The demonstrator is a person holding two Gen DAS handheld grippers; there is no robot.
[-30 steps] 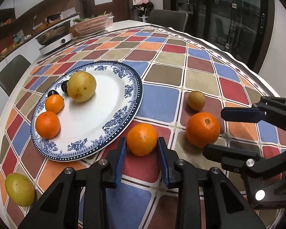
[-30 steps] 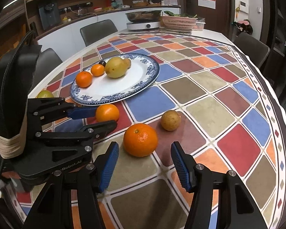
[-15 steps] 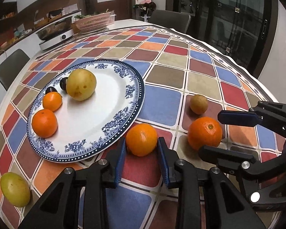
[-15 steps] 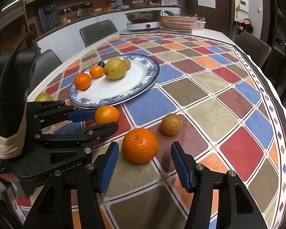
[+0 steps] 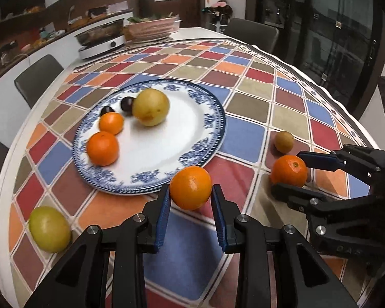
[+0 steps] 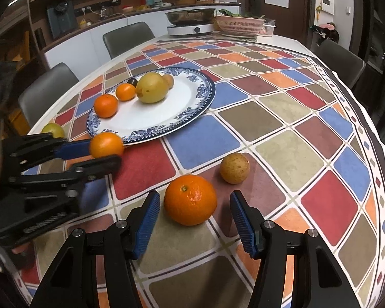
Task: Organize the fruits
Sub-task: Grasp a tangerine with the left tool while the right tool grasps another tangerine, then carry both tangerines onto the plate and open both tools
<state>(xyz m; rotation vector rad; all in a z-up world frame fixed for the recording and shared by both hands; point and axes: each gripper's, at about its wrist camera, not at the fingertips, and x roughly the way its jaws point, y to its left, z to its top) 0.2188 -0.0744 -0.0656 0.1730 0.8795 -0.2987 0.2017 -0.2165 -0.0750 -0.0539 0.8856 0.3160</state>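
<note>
Left wrist view first: the left gripper [image 5: 191, 197] is clamped on a small orange [image 5: 191, 191], blue pads pressed to both sides, and the big change is height. A second ago that orange sat on the tablecloth [image 5: 243, 138] between the same pads; now it appears to ride just clear of the cloth and the whole scene has tilted, with the blue-rimmed plate [image 5: 210, 113] directly ahead of the fingertips, its near rim just beyond the fruit. On the plate wait two more oranges, a large yellow pear-like fruit [image 5: 151, 107] and two dark plums [image 5: 127, 104], all ahead and to the left. A green fruit [image 5: 50, 229] lies on the cloth down to the left of the fingers. Over to the right wrist view: the right gripper [image 6: 195, 220] stands wide apart around a larger orange [image 6: 190, 199], a clear gap on each side, no pad touching, so that one is framed but not yet taken. Just beyond it and a little right sits a small brown fruit [image 6: 234, 164]. Off to the left of these fingers the left gripper shows again, orange pinched, right at the plate's edge. My read: the lift is done and the carry to the plate is under way, a short hop forward over the rim. The open area of white plate is generous, so the drop looks easy; the round fruit may roll once released.
</note>
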